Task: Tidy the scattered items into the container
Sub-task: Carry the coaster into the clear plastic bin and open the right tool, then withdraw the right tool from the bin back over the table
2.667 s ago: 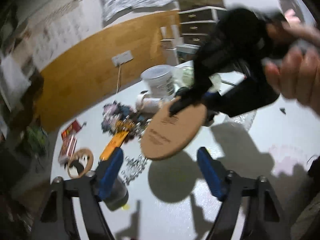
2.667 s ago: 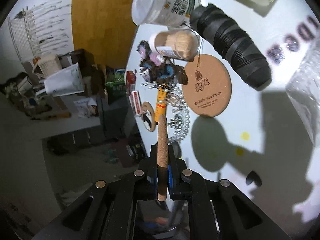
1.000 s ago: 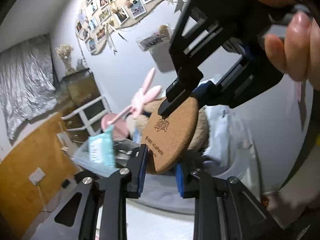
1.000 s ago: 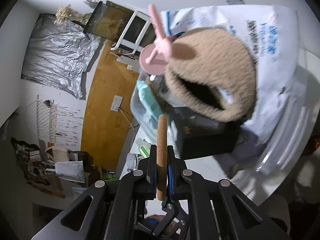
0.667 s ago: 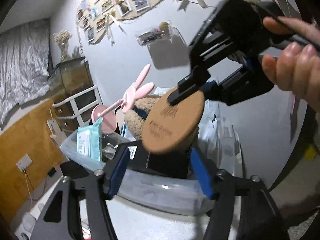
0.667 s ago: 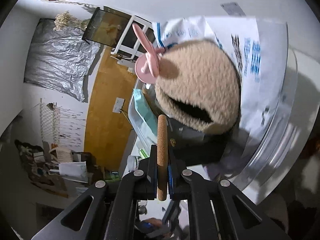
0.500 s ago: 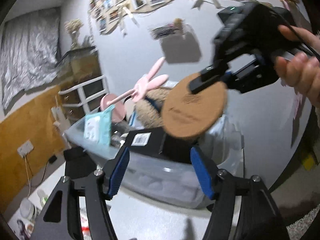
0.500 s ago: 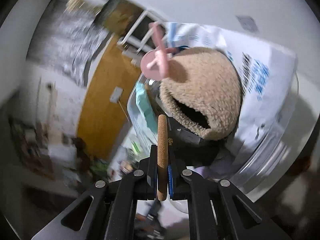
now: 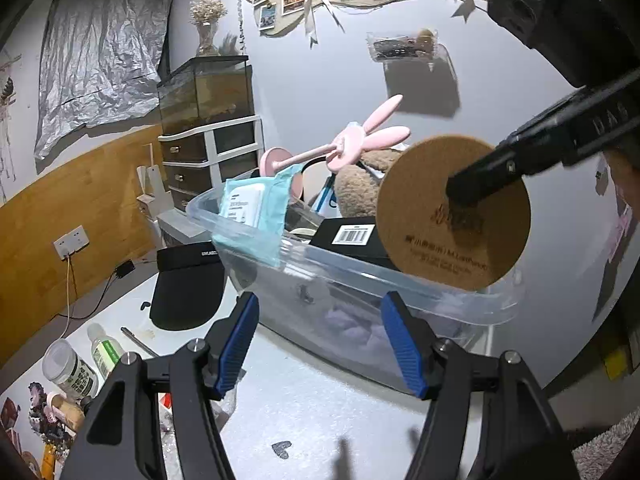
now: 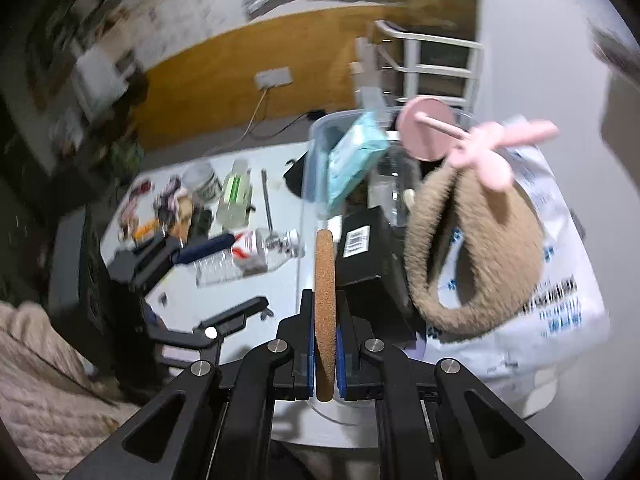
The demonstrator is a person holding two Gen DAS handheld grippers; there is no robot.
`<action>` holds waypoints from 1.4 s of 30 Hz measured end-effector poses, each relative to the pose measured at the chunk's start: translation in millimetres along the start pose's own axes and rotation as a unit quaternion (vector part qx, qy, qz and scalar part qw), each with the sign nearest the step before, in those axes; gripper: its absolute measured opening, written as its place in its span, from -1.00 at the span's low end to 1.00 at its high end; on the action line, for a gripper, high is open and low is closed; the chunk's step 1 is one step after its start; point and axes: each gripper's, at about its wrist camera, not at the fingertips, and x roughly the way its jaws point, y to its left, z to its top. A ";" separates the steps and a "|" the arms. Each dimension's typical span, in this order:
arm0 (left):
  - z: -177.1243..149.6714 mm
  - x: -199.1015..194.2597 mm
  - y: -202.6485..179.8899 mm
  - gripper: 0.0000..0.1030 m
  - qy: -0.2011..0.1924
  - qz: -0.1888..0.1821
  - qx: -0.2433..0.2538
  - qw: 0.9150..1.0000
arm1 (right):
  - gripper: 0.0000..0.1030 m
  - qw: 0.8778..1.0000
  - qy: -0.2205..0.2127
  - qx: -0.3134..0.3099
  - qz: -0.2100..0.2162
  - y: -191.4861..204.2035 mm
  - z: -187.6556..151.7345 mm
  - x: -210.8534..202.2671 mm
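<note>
The right gripper (image 10: 325, 354) has its fingers clenched on a round brown cork coaster (image 10: 324, 312), seen edge-on at the lower centre of the right wrist view. In the left wrist view the same coaster (image 9: 454, 213) shows its printed face at centre right, pinched by the right gripper's black fingers (image 9: 484, 184), which reach in from the upper right, and it hangs over the near rim of the clear plastic storage container (image 9: 360, 280).

The left gripper (image 9: 318, 344) sits at the bottom of its own frame with its blue-padded fingers released and standing apart, nothing between them (the container's wall lies just beyond them).

The container fills the middle of the left wrist view and is already crowded: a black box with a barcode label (image 9: 352, 236), a teal packet of wipes (image 9: 256, 208) leaning on the far left rim, a fuzzy tan bag (image 9: 360, 184) and a pink bunny-eared stand (image 9: 352, 144) poking up above them.

On the white bench (image 9: 320, 412), at the lower left of that frame, lie a white lidded jar (image 9: 70, 368), a small clear bottle with a green label (image 9: 106, 350) and a black visor (image 9: 188, 284).
</note>
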 end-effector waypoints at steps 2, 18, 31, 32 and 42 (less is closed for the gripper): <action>-1.0 -0.8 2.6 0.23 0.000 0.004 -0.004 1.000 | -0.82 0.999 0.014 -0.034 -0.017 7.6 0.2 7.6; -7.2 -7.6 20.2 0.23 0.005 0.023 -0.024 0.999 | -0.81 0.994 0.107 -0.012 -0.024 -16.0 -11.3 66.6; -10.4 -13.2 31.3 0.23 0.014 0.016 -0.027 0.999 | 0.68 0.998 -0.002 0.061 -0.035 -8.7 -6.8 -1.0; -10.9 -14.1 32.3 0.23 0.013 0.017 -0.028 0.999 | 0.68 0.997 -0.007 0.065 -0.045 -7.5 -5.4 -6.0; -18.7 -29.2 48.7 0.27 0.013 0.031 -0.038 0.999 | 0.68 0.983 -0.102 0.139 -0.060 2.3 1.2 -7.6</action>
